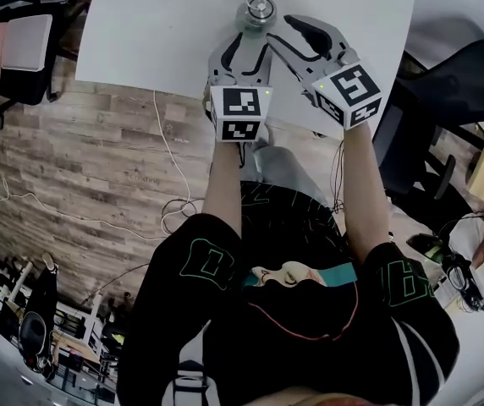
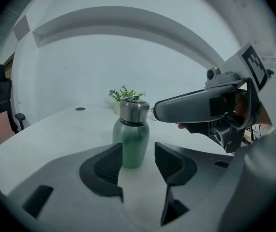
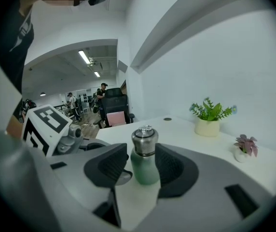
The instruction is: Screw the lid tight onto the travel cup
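Grey left gripper (image 1: 244,47) and right gripper (image 1: 308,34), black ribbed pads (image 2: 109,164), each carrying a black-and-white marker cube (image 1: 242,112). Black shirt (image 1: 293,328), green outlined numerals on the sleeves (image 1: 178,265).

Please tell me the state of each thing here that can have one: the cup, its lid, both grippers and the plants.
travel cup: upright on the table, between both grippers' jaws.
lid: seated on the cup; how tight cannot be seen.
left gripper: open, not clamped on the cup.
right gripper: open, not clamped on the cup.
green plant: upright.
purple plant: upright.
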Motion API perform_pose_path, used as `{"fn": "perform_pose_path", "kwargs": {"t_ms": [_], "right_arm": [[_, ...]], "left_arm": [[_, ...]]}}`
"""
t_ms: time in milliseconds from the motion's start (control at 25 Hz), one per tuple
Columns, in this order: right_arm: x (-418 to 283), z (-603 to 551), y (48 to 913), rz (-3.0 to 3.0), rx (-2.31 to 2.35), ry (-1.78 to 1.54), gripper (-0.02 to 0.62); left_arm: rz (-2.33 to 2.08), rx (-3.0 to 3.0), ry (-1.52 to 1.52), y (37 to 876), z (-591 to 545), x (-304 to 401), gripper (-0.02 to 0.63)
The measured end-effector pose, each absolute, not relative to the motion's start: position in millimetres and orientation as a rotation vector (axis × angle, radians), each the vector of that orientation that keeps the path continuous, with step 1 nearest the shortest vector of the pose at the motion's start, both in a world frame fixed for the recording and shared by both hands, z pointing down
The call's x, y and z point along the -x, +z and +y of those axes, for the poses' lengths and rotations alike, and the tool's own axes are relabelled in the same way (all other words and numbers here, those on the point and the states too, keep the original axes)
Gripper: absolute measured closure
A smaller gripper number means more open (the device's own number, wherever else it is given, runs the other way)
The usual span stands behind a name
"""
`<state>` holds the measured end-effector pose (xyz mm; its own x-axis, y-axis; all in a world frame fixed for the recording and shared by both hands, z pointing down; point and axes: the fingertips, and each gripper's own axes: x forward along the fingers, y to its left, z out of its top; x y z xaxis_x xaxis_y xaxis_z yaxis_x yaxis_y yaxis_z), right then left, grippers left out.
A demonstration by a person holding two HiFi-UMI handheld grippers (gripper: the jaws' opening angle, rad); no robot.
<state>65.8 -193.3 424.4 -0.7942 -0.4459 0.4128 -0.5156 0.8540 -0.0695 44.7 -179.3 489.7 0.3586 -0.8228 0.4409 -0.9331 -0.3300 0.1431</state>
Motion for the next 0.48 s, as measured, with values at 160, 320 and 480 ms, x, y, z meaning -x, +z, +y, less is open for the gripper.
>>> {"fn": "perform_pose_path", "kwargs": {"t_ms": [160, 320, 480], "right_arm": [[-62, -202, 432, -2.632, -0.658, 0.236, 0.377], [-62, -208, 432, -2.644, -0.578, 0.23, 0.351], [-58, -214, 429, -2.67, -0.522, 0.26, 0.343]], "left_arm": [[-1.477, -2.311, 0.466, 502, -188, -42, 0.33], [-1.383, -2.407, 0.511, 506, -192, -44, 0.291], [-1.317, -2.477, 0.512, 504, -204, -47, 0.273]]}}
